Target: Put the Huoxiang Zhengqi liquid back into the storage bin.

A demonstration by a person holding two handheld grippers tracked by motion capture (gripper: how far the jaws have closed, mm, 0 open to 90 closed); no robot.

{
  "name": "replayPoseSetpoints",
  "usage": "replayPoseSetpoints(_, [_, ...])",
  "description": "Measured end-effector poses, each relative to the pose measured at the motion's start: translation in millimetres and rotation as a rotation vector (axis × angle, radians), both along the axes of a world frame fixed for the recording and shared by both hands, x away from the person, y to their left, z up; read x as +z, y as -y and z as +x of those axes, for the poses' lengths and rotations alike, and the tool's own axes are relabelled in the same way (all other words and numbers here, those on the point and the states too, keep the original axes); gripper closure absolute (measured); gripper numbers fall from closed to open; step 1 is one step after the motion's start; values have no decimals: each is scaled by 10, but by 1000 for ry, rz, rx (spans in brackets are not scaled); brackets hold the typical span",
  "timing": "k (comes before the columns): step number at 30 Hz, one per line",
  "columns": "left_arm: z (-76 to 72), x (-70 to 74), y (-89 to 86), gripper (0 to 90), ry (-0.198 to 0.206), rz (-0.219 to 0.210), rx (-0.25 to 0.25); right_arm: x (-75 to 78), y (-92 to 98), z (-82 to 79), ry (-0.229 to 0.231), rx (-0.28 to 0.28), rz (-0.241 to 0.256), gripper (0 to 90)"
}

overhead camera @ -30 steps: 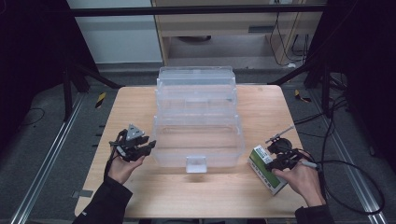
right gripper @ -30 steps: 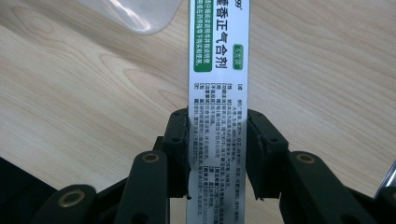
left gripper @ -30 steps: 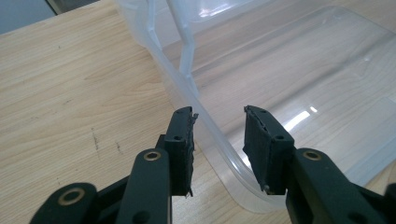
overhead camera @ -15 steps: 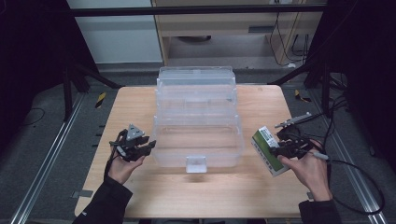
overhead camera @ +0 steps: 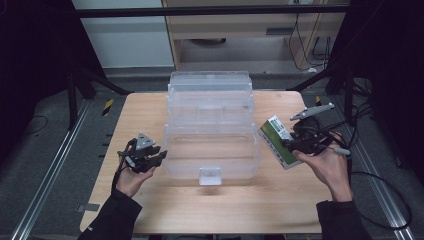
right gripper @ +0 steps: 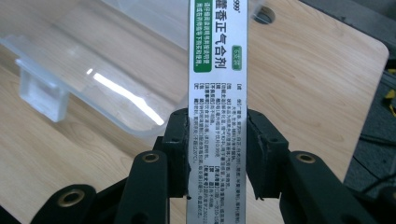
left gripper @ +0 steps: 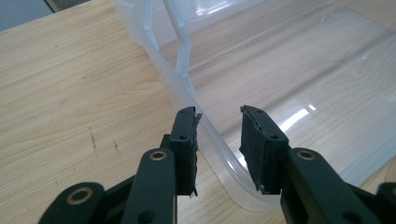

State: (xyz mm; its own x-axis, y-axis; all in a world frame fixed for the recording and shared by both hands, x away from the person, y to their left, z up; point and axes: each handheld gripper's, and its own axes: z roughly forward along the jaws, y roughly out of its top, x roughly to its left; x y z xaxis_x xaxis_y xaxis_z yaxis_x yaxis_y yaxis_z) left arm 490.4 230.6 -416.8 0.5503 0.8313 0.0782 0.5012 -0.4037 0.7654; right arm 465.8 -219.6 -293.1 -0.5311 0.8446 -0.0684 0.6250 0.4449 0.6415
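Wooden table point(overhead camera: 150, 115): right claw point(right gripper: 217, 140) grips green-white box point(right gripper: 217, 70) beside clear bin point(overhead camera: 212, 150).

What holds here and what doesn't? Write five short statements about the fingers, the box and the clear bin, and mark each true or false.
1. The right gripper has its fingers shut on the green and white box. True.
2. The left gripper holds a box. False: its fingers are open and hold nothing.
3. The clear plastic bin stands between the two grippers. True.
4. The box lies inside the bin. False: it is held off the bin's right side.
5. The left gripper's fingers straddle the bin's rim. True.
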Motion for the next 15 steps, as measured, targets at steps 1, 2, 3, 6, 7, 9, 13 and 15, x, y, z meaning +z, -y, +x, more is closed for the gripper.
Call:
replayPoseSetpoints(1, [0,0,0,652,0,0,0,13,-14,17,3,13,3,642])
replayPoseSetpoints(2, [0,0,1,652,0,1,0,28,-28,33,5,26,1,642])
replayPoseSetpoints(3, [0,0,1,652,0,1,0,41,-42,50,12,37,1,642])
replayPoseSetpoints(6, [2,-2,-1,652,-1,-2,-1,84,-85,98,27,67,-11,643])
replayPoseSetpoints(7, [3,-1,-2,652,-3,-2,-1,94,-94,109,27,73,-12,643])
replayPoseSetpoints(9, [3,-1,-1,652,-3,-1,-1,120,-125,140,23,97,-17,643])
replayPoseSetpoints(13, [4,-2,-1,652,-3,-2,-2,149,-178,185,18,146,-16,643])
replayPoseSetpoints(15, [5,-2,-2,652,-4,-2,-2,155,-207,213,21,172,-11,644])
